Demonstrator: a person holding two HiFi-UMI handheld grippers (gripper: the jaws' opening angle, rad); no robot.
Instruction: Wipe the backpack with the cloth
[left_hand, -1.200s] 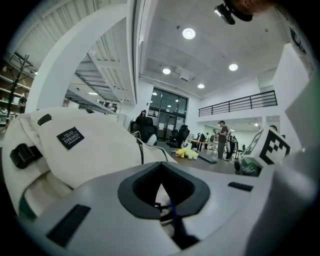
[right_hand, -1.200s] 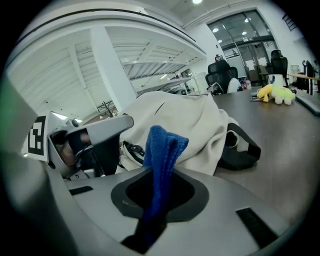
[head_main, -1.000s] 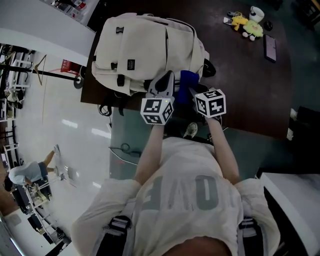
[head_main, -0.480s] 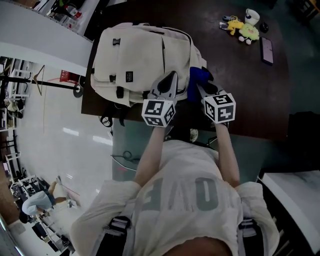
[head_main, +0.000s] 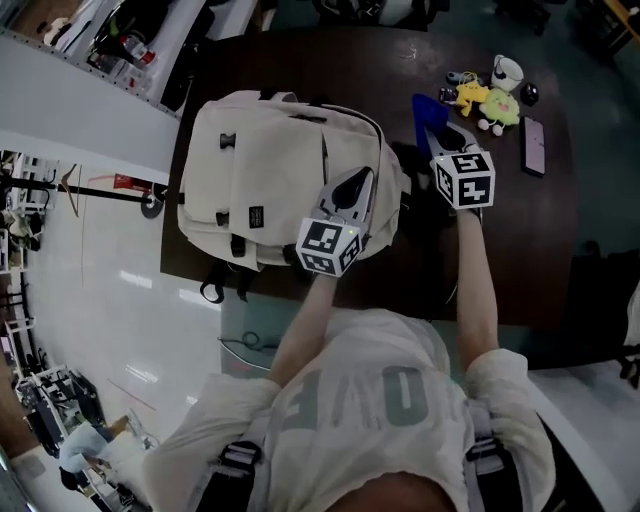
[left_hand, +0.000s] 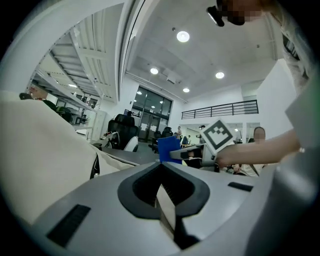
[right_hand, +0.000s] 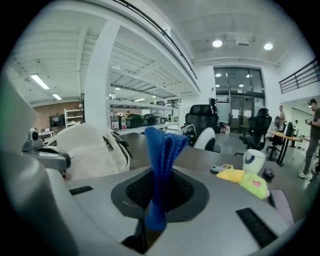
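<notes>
Below, cream backpack (head_main: 260, 170) on dark table (head_main: 520, 220) beside glossy white floor (head_main: 110, 300)

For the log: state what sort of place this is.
Probably an open-plan office or lab: office chairs, wall shelving and a mezzanine railing show beyond the table.

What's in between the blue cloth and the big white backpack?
Nothing but a strip of bare dark table, seen in the head view. The blue cloth, shut in the right gripper, is apart from the backpack.
</notes>
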